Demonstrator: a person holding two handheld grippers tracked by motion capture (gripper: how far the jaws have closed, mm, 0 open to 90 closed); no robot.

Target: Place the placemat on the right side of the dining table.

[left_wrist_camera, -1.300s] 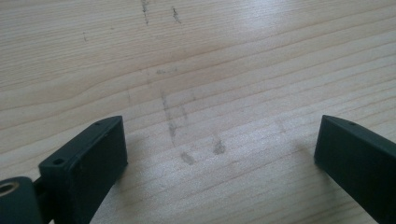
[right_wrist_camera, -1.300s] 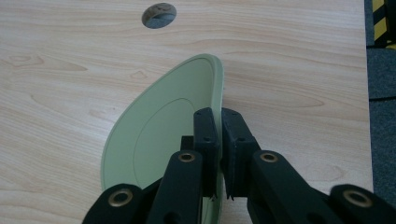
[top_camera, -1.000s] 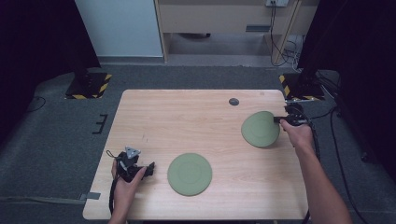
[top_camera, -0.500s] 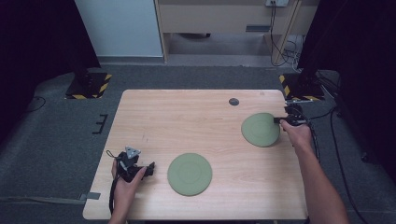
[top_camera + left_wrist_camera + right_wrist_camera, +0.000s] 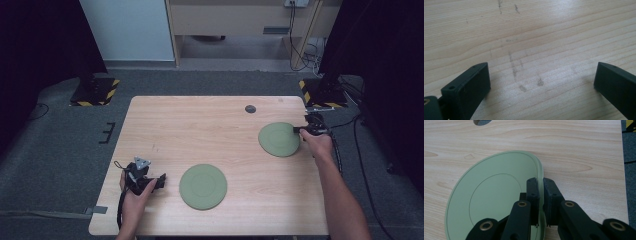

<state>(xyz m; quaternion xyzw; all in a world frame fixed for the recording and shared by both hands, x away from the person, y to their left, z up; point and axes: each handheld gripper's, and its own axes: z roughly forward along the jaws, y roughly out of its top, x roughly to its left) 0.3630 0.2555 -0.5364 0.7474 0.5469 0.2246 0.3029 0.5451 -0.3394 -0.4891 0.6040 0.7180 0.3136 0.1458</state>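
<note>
Green plastic or ceramic, the far plate [image 5: 278, 139] sits at about two o'clock on the tabletop [image 5: 200, 130], and the right gripper [image 5: 306, 129] has its fingers [image 5: 533, 195] pinching the plate's rim, one finger above and one below. Compared with a second ago, the plate has barely shifted; it lies a touch lower and flatter toward the wood, which suggests it is being set down or is only just gripped, not yet carried anywhere. In the right gripper view the rim edge [image 5: 540, 172] runs straight between the two fingers, so the hold looks secure.

The left gripper [image 5: 147, 181] rests at about eight o'clock, just beside the near plate [image 5: 203, 186] but apart from it. Its fingers [image 5: 469, 85] are spread wide over bare wood with nothing between them, unchanged from before.

Counted: two green plates, two grippers, one small dark round hole [image 5: 250, 108] in the tabletop near twelve o'clock. My judgement is that the held plate is likely meant to join the near one, perhaps stacked.
</note>
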